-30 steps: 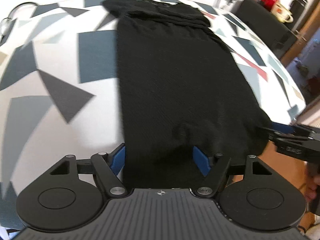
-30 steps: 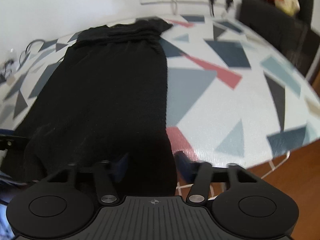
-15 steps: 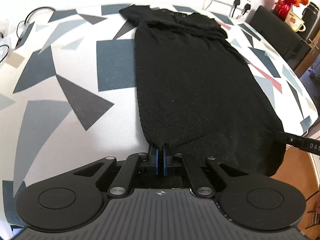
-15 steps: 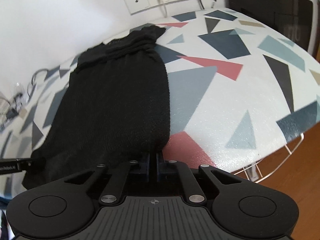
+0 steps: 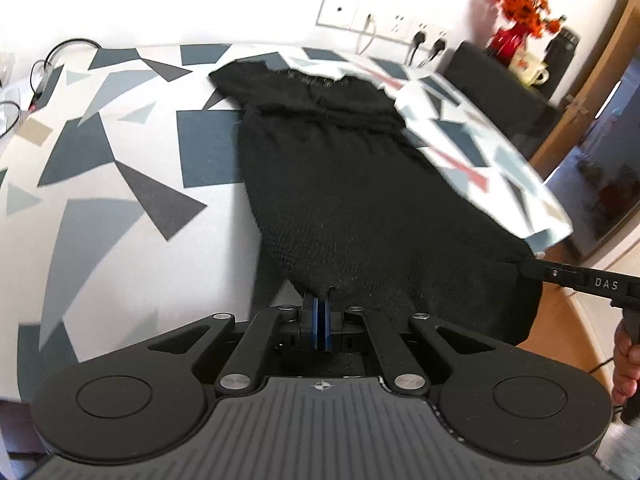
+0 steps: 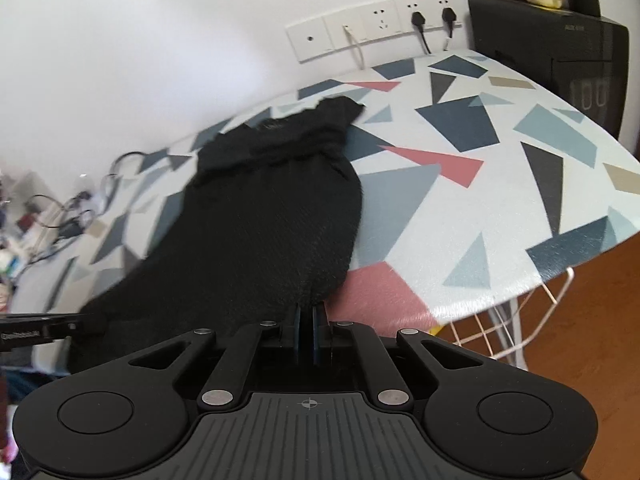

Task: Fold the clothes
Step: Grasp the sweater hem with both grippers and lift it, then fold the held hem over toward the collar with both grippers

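A black knit garment [image 5: 340, 184] lies lengthwise on the patterned table [image 5: 120, 208], its near hem lifted off the surface. My left gripper [image 5: 317, 304] is shut on the hem's left corner. In the right wrist view the same garment [image 6: 264, 232] stretches away from me, and my right gripper [image 6: 307, 312] is shut on the hem's right corner. Each gripper also shows in the other's view: the right gripper [image 5: 532, 266] at the garment's right edge, the left gripper [image 6: 86, 326] at its left edge. The far end with the sleeves stays on the table.
Cables [image 5: 44, 68] lie at the table's far left. A wall socket strip [image 6: 372, 28] with plugs runs behind the table. A black appliance [image 6: 560, 52] with a mug and red flowers stands at the right. A white wire frame [image 6: 516, 324] and wood floor lie beyond the table's right edge.
Both grippers went from open around the hem to shut on it, then rose and pulled back, lifting the near end of the garment off the table.
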`<state>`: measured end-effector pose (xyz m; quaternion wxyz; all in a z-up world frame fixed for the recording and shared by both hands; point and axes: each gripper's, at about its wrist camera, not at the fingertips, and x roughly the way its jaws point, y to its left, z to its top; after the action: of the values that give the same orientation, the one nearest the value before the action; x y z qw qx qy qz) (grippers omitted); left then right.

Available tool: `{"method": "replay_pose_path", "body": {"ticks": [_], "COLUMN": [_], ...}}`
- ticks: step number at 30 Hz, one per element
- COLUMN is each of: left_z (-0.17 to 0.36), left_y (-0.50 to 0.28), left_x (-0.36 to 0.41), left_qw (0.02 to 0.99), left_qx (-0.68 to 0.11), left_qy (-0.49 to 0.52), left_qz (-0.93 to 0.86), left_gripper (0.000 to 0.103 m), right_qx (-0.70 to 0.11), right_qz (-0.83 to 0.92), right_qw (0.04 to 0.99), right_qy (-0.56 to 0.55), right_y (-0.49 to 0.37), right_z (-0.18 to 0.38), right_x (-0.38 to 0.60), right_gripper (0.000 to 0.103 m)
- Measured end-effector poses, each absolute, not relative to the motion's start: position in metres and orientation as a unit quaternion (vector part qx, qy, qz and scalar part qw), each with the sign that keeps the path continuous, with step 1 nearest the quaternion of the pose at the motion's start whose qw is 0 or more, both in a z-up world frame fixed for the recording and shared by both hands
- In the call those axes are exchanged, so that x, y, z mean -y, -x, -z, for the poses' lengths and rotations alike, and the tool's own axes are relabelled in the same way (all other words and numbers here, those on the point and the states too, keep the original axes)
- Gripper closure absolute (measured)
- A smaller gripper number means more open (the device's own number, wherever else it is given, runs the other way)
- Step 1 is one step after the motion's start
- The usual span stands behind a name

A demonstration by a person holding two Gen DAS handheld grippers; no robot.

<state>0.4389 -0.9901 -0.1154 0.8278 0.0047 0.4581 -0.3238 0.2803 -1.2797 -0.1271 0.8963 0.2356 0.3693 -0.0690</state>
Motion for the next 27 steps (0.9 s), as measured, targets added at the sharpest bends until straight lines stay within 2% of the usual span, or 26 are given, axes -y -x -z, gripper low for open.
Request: {"method": "replay_pose_path", "body": {"ticks": [6,10,14,20,27], "left_z": [0.091,0.067,0.056,0.059,0.093], "left_y": [-0.45,-0.478,-0.521,-0.588,-0.674], "left_x": [0.986,1.005,1.028,1.061,1.115], "left_qw": [0.852,0.874,0.883,0.891,0.883], "left_qx": [-0.422,-0.377,-0.367,-0.376,-0.404], "left_qy": [0.013,0.012,0.016,-0.013,-0.067], "left_qz": [0.311,0.308,0.291,0.253,0.229], "left_gripper": [0.1,0.1,0.1,0.1,0.1], "right_qx": [-0.322,-0.307,-0.292,-0.283,-0.322], "right_qz": [0.07,0.066,0.063,0.055,0.053], "right_qw": [0.91,0.923,0.933,0.934,0.917], "right_qy": [-0.251,-0.224,-0.201,-0.21,-0.227], "right_y": [-0.281,-0.322,-0.368,-0.437,-0.527], "right_z": [0.078,0.053,0.035,0.043,0.095], "right_x": [1.284,1.292,1.309,1.346,1.394], "right_gripper": [0.098,0.098,0.098,0.099,0.099]}}
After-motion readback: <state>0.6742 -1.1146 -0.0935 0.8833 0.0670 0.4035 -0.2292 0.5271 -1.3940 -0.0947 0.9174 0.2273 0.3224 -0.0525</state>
